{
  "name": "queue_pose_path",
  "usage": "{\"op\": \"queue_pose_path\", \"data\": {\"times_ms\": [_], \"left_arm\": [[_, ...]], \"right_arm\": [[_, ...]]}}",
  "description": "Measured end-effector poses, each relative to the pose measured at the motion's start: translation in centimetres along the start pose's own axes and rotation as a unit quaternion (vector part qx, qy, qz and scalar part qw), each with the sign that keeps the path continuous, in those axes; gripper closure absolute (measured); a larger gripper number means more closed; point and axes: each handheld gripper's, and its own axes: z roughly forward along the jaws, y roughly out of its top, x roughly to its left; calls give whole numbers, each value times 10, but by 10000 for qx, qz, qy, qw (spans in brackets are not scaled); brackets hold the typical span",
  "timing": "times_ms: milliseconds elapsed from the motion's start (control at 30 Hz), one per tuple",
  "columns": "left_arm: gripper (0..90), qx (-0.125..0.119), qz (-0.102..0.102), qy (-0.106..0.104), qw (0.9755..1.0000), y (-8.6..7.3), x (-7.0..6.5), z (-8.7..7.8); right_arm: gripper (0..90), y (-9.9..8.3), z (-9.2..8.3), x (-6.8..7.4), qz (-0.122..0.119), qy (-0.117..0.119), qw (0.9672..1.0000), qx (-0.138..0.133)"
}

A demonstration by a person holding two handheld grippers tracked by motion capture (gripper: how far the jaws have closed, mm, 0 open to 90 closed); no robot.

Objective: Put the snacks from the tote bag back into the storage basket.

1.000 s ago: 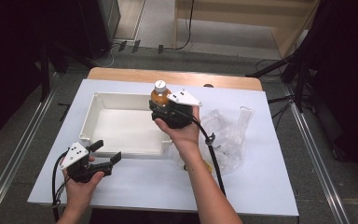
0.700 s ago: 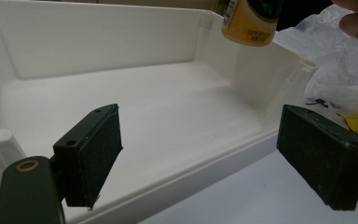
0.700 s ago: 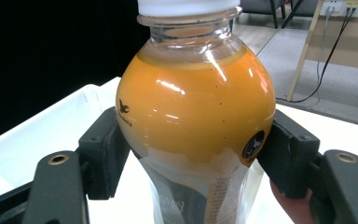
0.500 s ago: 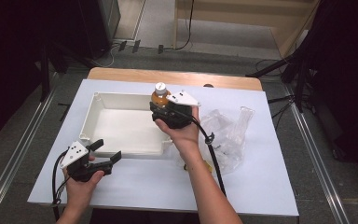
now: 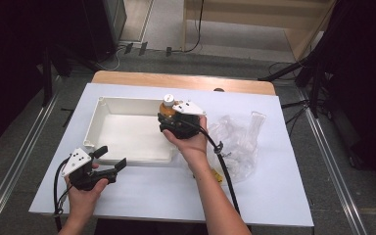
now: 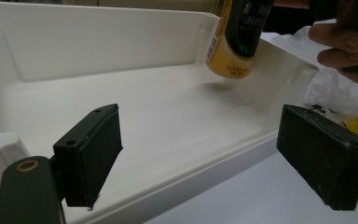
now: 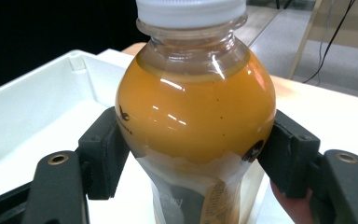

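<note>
1. High view shows two grippers: the left gripper (image 5: pixel 108 165) is held low over the near left part of the table, its jaws spread apart with nothing between them, pointing toward the bin's front wall.
2. The right gripper (image 5: pixel 169 116) is clamped on one bottle (image 5: pixel 167 104), held over the right end of the bin.
3. One bottle: in the right gripper view its shoulder (image 7: pixel 196 107) is full of orange liquid under a white cap (image 7: pixel 191 11), and both black pads press its sides.
4. In the left gripper view the bottle's base (image 6: pixel 230 65) hangs just above the bin floor, tilted, with a faint shadow under it.
5. One white rectangular bin (image 5: pixel 103 105), open-topped; apart from the bottle over it, its inside is bare.
6. One crumpled clear plastic bag (image 5: pixel 237 142) lies just right of the bin; something yellow (image 5: pixel 217 175) shows at its near edge, too small to identify, possibly a packet.
7. The surface is one white table top (image 5: pixel 274 196) laid over a wooden board (image 5: pixel 176 81) whose far edge shows.
8. Around it: grey floor, metal rails on both sides, dark curtains, and cables on the floor beyond.
</note>
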Motion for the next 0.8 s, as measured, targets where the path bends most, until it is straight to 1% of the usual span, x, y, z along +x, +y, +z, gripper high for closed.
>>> {"op": "queue_pose_path", "data": {"times_ms": [167,400,500,600,633,700,767,800], "left_arm": [[140,-10,-33,4,10000,0,1,0],[140,-14,-3,-14,10000,0,1,1],[140,-8,-10,-6,10000,0,2,0],[140,-10,-25,14,10000,0,2,0],[140,-12,-34,8,10000,0,3,0],[140,2,-46,3,10000,0,3,1],[140,11,-44,2,10000,0,3,1],[140,2,-48,-5,10000,0,3,1]], "right_arm": [[316,-6,3,-1,6,-24,9999,111],[316,-10,5,-3,-34,-38,9998,198],[314,-14,8,-3,-58,-82,9996,278],[309,-19,12,-2,-22,-101,9992,395],[309,-19,12,-2,-22,-101,9992,395],[306,-20,11,-2,-49,-65,9992,389],[303,-19,10,-1,-140,-111,9991,393],[301,-19,10,-1,-134,-113,9990,407]]}}
